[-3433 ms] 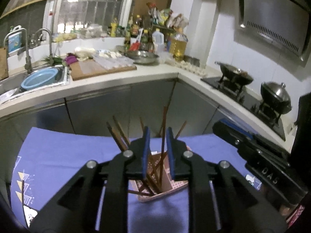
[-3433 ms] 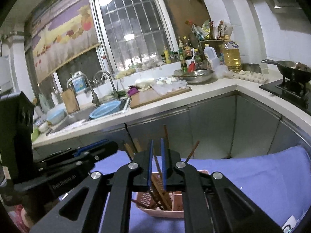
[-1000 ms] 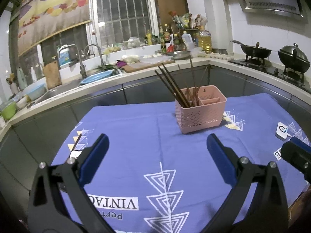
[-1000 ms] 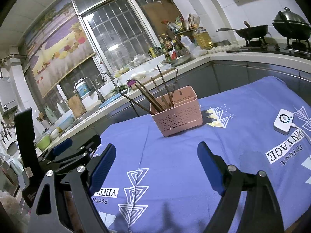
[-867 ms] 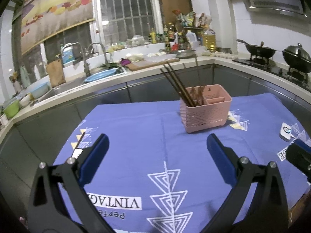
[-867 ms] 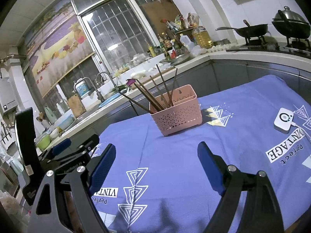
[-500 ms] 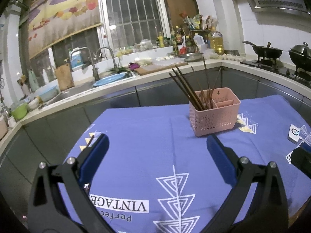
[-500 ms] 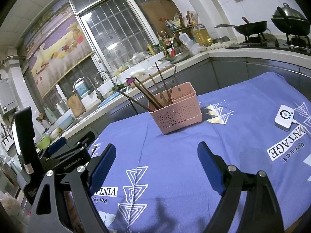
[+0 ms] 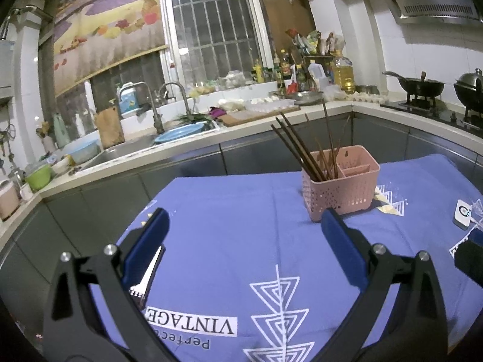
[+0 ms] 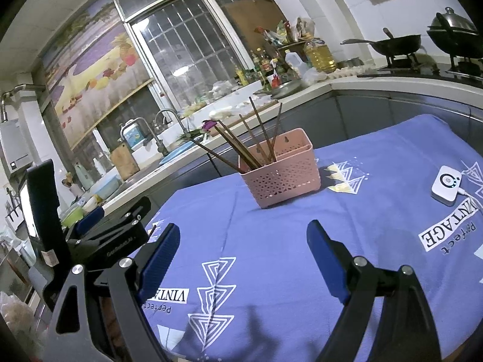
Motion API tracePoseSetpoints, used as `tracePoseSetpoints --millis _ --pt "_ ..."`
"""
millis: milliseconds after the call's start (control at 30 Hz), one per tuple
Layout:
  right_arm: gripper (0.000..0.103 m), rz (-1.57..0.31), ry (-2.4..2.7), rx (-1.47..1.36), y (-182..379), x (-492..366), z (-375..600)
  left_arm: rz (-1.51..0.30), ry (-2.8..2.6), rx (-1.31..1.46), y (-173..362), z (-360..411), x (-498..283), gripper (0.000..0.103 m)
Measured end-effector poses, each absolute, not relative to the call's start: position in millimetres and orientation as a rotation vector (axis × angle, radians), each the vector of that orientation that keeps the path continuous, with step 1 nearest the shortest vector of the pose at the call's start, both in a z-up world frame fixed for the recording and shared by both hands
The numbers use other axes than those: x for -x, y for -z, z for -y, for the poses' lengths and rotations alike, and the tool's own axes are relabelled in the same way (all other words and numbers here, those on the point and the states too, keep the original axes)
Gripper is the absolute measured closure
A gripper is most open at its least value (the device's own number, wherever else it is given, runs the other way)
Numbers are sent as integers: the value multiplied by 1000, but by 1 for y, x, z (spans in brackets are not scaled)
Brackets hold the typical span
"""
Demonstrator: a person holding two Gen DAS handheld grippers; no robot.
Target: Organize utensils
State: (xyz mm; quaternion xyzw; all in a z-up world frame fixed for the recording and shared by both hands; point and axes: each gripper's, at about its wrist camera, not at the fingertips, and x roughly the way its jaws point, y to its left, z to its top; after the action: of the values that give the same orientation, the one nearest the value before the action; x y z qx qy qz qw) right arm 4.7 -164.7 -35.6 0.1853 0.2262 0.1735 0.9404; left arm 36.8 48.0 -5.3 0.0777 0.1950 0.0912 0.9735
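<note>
A pink perforated utensil basket (image 9: 341, 185) stands on the blue tablecloth (image 9: 235, 211), with several dark brown chopsticks (image 9: 305, 147) leaning in its left compartment. It also shows in the right wrist view (image 10: 282, 170) with the chopsticks (image 10: 241, 144). My left gripper (image 9: 241, 241) is open and empty, low over the cloth, well in front of the basket. My right gripper (image 10: 244, 256) is open and empty, also short of the basket. The left gripper's body (image 10: 111, 235) shows at the left of the right wrist view.
A white puck-shaped device (image 10: 446, 185) with a cable lies on the cloth at the right. A kitchen counter with a sink (image 9: 169, 135), cutting board and bottles runs behind. A stove with a wok (image 9: 419, 86) and a pot is at the far right.
Both grippers opened and pulled back from above the basket to low over the cloth. In the last second the left view drifted left, so the basket sits further right.
</note>
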Motion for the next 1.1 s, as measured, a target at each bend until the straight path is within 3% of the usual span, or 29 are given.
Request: tracePoseSetpoints --millis 567,1100 --pt "18 -439 -374 -381 21 3 164 -238 -190 -153 -29 -49 -25 6" --pt "18 -421 -382 -385 12 2 166 -291 -167 -127 -25 -54 -36 6"
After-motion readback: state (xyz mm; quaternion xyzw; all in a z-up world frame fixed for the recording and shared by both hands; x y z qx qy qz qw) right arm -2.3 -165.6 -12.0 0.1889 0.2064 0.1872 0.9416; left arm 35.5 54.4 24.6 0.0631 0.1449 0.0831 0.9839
